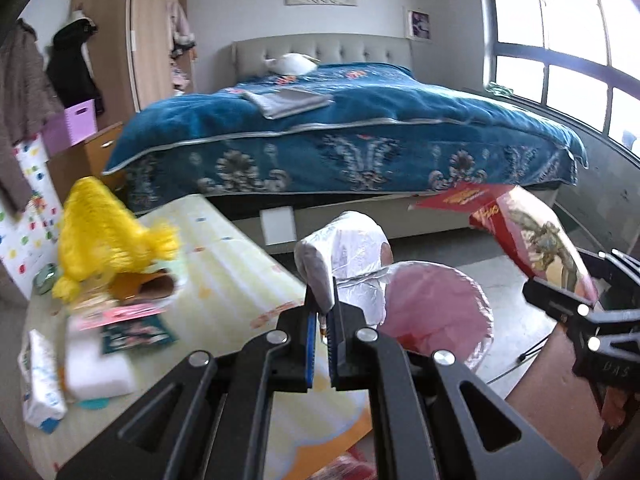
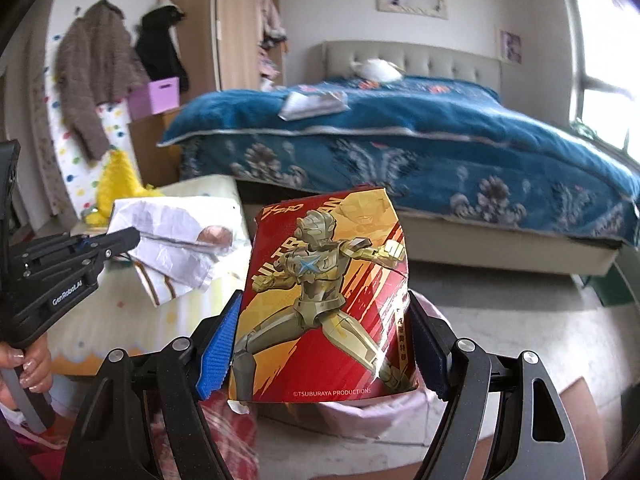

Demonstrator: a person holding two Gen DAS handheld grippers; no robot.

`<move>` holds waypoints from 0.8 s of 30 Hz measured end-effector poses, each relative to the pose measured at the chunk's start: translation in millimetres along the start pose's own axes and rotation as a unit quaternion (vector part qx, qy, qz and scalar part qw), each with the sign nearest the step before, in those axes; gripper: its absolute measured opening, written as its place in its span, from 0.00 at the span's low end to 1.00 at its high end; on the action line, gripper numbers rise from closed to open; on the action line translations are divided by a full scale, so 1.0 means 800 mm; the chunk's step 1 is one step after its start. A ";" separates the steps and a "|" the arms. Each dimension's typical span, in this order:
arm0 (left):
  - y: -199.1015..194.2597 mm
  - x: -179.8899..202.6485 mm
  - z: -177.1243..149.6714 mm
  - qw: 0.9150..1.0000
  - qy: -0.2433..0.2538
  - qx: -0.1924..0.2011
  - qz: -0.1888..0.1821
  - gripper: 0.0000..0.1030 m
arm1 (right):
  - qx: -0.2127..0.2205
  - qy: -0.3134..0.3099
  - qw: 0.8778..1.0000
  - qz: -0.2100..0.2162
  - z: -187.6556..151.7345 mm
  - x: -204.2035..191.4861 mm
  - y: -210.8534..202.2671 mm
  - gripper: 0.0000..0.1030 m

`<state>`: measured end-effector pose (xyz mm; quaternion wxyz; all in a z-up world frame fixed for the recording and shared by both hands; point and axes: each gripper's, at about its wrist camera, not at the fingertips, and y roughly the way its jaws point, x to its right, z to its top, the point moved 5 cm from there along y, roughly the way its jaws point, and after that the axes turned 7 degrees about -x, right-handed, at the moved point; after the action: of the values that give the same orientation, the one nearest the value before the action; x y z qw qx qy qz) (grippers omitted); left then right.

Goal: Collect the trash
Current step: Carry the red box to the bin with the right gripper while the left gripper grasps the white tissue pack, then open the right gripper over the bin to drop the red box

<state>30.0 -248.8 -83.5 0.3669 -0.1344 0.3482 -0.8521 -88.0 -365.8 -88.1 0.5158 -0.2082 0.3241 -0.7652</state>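
My left gripper (image 1: 325, 312) is shut on a crumpled white wrapper (image 1: 348, 256), held up just left of a bin lined with a pink bag (image 1: 436, 304). The wrapper (image 2: 172, 240) and the left gripper (image 2: 134, 236) also show at the left of the right wrist view. My right gripper (image 2: 320, 344) is shut on a red and gold toy box (image 2: 328, 296) printed with an armoured figure, held above the pink bag (image 2: 360, 412). The box (image 1: 532, 236) and the right gripper (image 1: 560, 300) show at the right of the left wrist view.
A pale yellow play mat (image 1: 232, 264) on the left holds a yellow mesh bag (image 1: 100, 232), cardboard, a tissue pack (image 1: 40, 384) and a white foam block (image 1: 96, 364). A bed with a blue cover (image 1: 340, 136) stands behind, a wardrobe (image 1: 140, 32) at the back left.
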 end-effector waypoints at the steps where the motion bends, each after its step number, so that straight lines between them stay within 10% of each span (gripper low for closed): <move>1: 0.009 0.010 0.004 1.000 0.003 -0.001 -0.006 0.03 | -0.004 0.003 1.000 -0.002 -0.001 0.006 0.003 0.74; 21: 0.113 0.076 0.036 0.998 0.026 -0.051 -0.039 0.03 | -0.070 0.062 0.996 -0.005 -0.007 0.093 0.097 0.84; 24: 0.122 0.084 0.041 0.996 0.025 -0.061 -0.055 0.41 | -0.060 0.063 0.996 -0.021 -0.006 0.101 0.089 0.84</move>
<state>50.9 -360.9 -129.2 0.3022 -0.1543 0.4009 -0.8510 -75.3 -457.3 -143.8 0.4648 -0.1972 0.3967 -0.7666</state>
